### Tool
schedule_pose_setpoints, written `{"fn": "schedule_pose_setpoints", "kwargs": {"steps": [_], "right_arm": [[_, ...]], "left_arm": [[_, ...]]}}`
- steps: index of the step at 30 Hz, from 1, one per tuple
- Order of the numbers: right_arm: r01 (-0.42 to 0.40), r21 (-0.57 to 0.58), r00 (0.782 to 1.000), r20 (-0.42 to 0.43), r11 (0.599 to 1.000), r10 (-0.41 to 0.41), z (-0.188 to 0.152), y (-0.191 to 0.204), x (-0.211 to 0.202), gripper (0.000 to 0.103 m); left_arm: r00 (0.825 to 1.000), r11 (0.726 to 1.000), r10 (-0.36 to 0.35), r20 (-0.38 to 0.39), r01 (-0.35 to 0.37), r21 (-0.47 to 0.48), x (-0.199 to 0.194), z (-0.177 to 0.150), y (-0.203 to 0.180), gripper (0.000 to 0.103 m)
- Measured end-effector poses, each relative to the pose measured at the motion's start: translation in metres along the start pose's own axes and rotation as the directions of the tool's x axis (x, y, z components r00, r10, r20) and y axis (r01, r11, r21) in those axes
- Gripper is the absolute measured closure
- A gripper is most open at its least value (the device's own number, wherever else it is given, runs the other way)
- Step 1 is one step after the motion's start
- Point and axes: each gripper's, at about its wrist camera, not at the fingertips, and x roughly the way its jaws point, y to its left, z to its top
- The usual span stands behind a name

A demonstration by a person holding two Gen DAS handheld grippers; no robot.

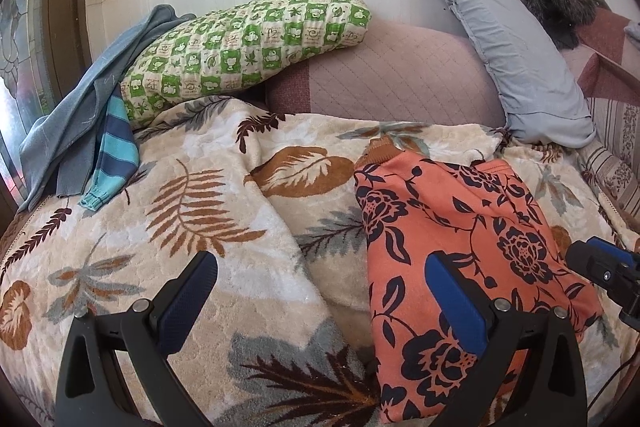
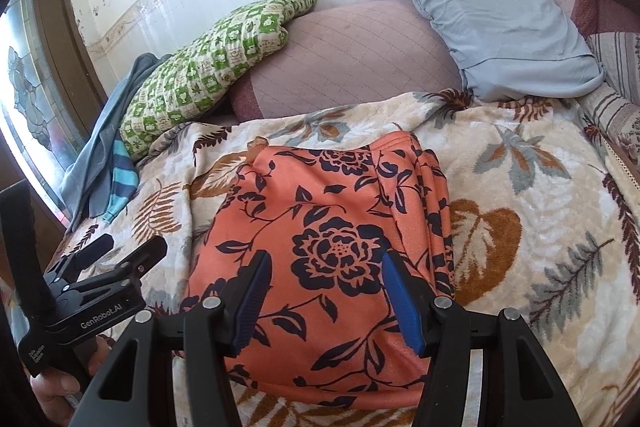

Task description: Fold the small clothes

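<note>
1. Two grippers: left gripper (image 1: 320, 301) and right gripper (image 2: 324, 297) both hang spread, pinching nothing.
2. One folded orange floral garment (image 2: 332, 227) lies on the leaf-print blanket (image 1: 160, 227); bare blanket either side.
3. Three pillows: green checked pillow (image 1: 244, 55), mauve pillow (image 1: 392, 75), grey pillow (image 1: 516, 63) line the wall.

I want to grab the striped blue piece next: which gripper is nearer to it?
Left. The left gripper hangs over the blanket, on the striped blue garment's side of the orange floral garment; the right gripper hovers over that orange one, farther away.
</note>
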Motion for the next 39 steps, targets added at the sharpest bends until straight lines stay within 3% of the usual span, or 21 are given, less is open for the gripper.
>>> {"fn": "schedule_pose_setpoints", "kwargs": {"steps": [15, 27, 39], "right_arm": [[0.007, 0.045, 0.996, 0.089, 0.999, -0.011, -0.006, 0.020, -0.030, 0.042], [-0.022, 0.047, 0.996, 0.084, 0.999, 0.018, -0.007, 0.031, -0.023, 0.042], [-0.036, 0.036, 0.996, 0.086, 0.999, 0.033, -0.004, 0.034, -0.021, 0.042]], "left_arm": [[0.998, 0.999, -0.015, 0.065, 0.018, -0.046, -0.033, 0.003, 0.018, 0.000], [0.997, 0.998, 0.009, 0.076, -0.005, -0.064, -0.033, 0.003, 0.026, 0.000], [0.996, 0.999, -0.010, 0.086, 0.014, -0.040, -0.036, 0.004, 0.022, 0.000]]}}
